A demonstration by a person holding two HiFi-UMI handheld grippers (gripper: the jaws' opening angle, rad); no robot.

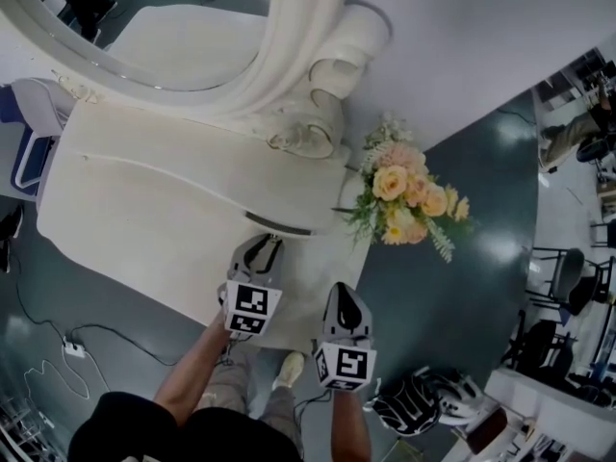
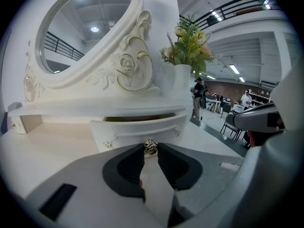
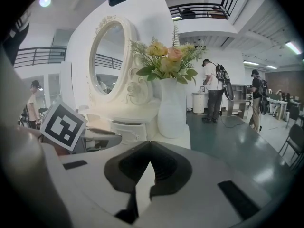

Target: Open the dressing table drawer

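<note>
No legible text, label, brand, number or sign on any surface in view.

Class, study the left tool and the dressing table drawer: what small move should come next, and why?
Probably draw the left tool straight back a little, jaws clamped. Its jaws appear closed on the drawer knob, and the drawer shows only a narrow dark gap above its front, so it looks barely open.
</note>
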